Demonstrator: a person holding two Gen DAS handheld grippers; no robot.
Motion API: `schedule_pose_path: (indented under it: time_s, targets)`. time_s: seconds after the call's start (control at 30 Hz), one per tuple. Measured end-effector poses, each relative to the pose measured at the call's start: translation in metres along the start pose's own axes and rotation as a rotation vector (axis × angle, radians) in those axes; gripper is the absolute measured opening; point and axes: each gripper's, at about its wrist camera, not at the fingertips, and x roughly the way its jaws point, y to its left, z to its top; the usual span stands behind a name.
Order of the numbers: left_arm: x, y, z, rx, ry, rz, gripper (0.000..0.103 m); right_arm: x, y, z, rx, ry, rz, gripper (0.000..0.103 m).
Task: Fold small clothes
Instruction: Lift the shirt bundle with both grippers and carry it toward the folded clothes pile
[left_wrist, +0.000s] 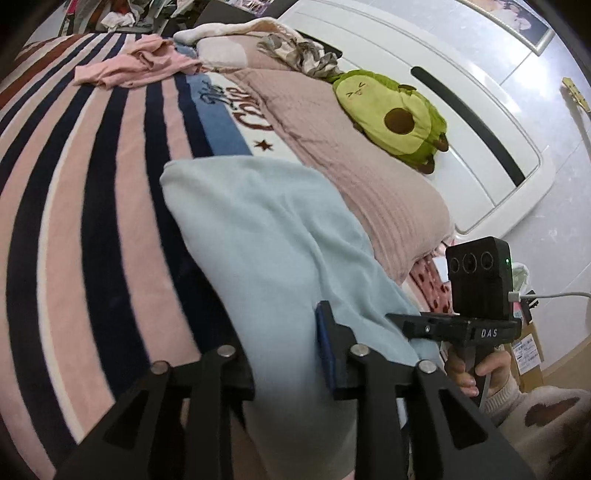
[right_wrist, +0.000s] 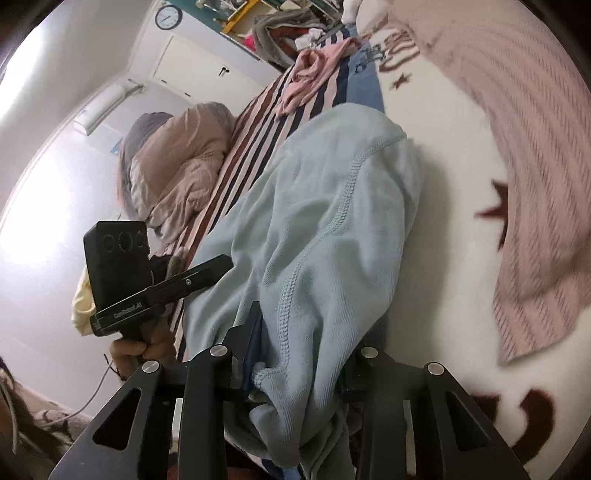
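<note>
A home bedroom: a bed (left_wrist: 92, 221) with striped blanket, white headboard (left_wrist: 424, 110), avocado plush (left_wrist: 391, 118), wall clock (right_wrist: 168, 17).

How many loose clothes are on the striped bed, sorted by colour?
Light blue: 1, the garment held by both grippers, left and right.
Pink: 1, the crumpled top at the far end.
Total: 2.

Soft indoor light; glare whitens the wall (right_wrist: 48, 206) (right view), edges bend and blur, perhaps from motion.
</note>
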Motion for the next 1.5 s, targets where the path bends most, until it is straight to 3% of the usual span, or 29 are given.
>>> schedule_pose_path:
  time_s: [0.03, 0.07, 0.1, 0.13, 0.17, 0.23, 0.33, 0.4, 0.47, 0.5, 0.53, 0.57, 0.63, 0.83, 1.03, 1.3, 1.5]
  targets:
    - [0.002, 0.005, 0.001, -0.01, 0.006, 0.014, 0.063, 0.001, -0.004, 0.001, 0.008, -0.003, -0.01, 0.034]
    - [0.003, 0.01, 0.0, -0.01, 0.009, 0.038, 0.077, 0.002, -0.008, 0.003, 0.015, -0.01, -0.021, 0.037]
    - [0.004, 0.014, 0.0, -0.007, 0.009, 0.067, 0.083, 0.002, -0.011, 0.006, 0.013, -0.014, -0.04, 0.046]
    - [0.006, 0.019, 0.0, -0.011, 0.015, 0.069, 0.083, 0.001, -0.012, 0.007, 0.008, -0.02, -0.062, 0.064]
    - [0.008, 0.025, 0.0, -0.038, 0.027, 0.035, 0.083, -0.001, -0.016, 0.012, 0.001, -0.03, -0.092, 0.071]
    - [0.014, 0.036, -0.001, -0.097, 0.043, -0.044, 0.083, -0.001, -0.022, 0.02, -0.003, -0.021, -0.094, 0.073]
    - [0.026, 0.039, 0.0, -0.102, 0.049, -0.06, 0.082, 0.005, -0.031, 0.029, 0.006, 0.014, -0.028, 0.073]
    - [0.031, 0.037, 0.003, -0.096, 0.047, -0.06, 0.077, 0.018, -0.031, 0.034, -0.016, 0.06, 0.002, 0.072]
    - [0.038, 0.034, 0.005, -0.099, 0.056, -0.07, 0.061, 0.027, -0.027, 0.035, -0.041, 0.085, 0.007, 0.07]
    - [0.042, 0.032, 0.006, -0.105, 0.065, -0.082, 0.047, 0.029, -0.025, 0.035, -0.056, 0.084, -0.003, 0.063]
    - [0.047, 0.031, 0.006, -0.111, 0.08, -0.097, 0.029, 0.032, -0.024, 0.035, -0.064, 0.09, 0.005, 0.048]
    - [0.053, 0.027, 0.007, -0.114, 0.095, -0.112, 0.024, 0.037, -0.024, 0.035, -0.05, 0.106, 0.03, 0.041]
    - [0.055, 0.015, 0.009, -0.06, 0.083, -0.051, 0.02, 0.048, -0.026, 0.033, -0.016, 0.132, 0.072, 0.028]
    - [0.034, -0.018, 0.013, 0.081, 0.033, 0.057, 0.017, 0.04, -0.006, 0.034, -0.074, 0.09, 0.052, 0.021]
    - [-0.005, -0.045, 0.024, 0.151, -0.042, 0.081, 0.016, 0.017, 0.032, 0.036, -0.136, 0.041, 0.045, 0.019]
    - [-0.09, -0.075, 0.027, 0.224, -0.165, 0.125, 0.016, -0.013, 0.101, 0.036, -0.248, -0.027, 0.066, 0.019]
    - [-0.174, -0.089, 0.023, 0.261, -0.28, 0.206, 0.016, -0.017, 0.17, 0.033, -0.36, -0.05, 0.107, 0.019]
